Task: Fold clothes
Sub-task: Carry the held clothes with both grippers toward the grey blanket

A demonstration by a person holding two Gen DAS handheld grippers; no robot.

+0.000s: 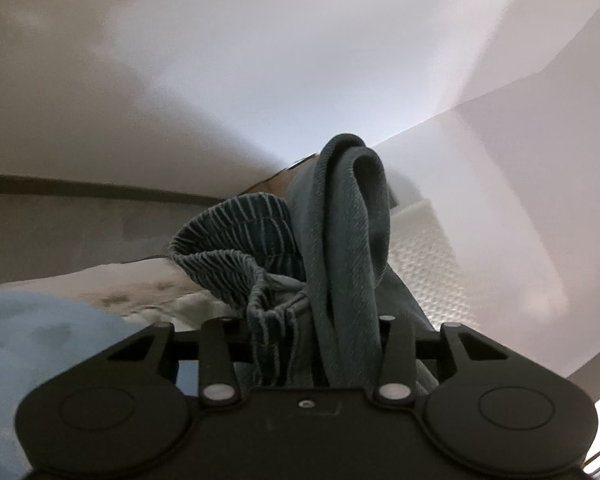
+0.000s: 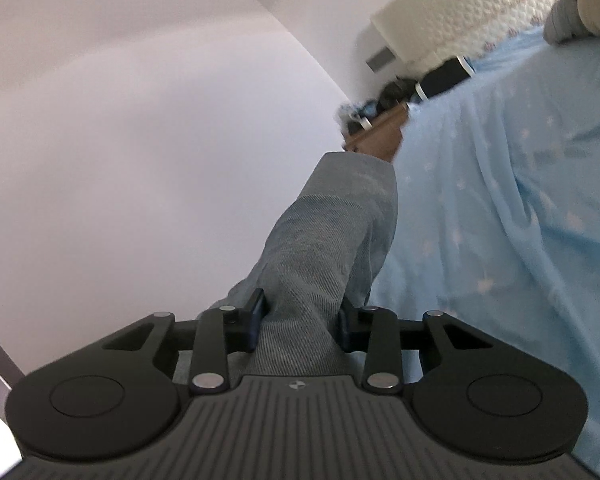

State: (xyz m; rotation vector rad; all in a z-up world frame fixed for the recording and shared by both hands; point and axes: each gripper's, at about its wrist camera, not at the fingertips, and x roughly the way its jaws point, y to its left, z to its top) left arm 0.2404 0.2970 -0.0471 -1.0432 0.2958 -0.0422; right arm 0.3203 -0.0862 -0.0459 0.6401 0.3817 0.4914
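Both tongs are clamped on the teal garment (image 1: 340, 248), which is lifted off the blue-sheeted bed (image 2: 500, 200). The left tongs (image 1: 312, 344) pinch a thick bunch by the ribbed cuff (image 1: 236, 240) at 10 o'clock; the right tongs (image 2: 300, 320) hold a narrow fold. My worry: uneven layers could slide free and spoil the fold.
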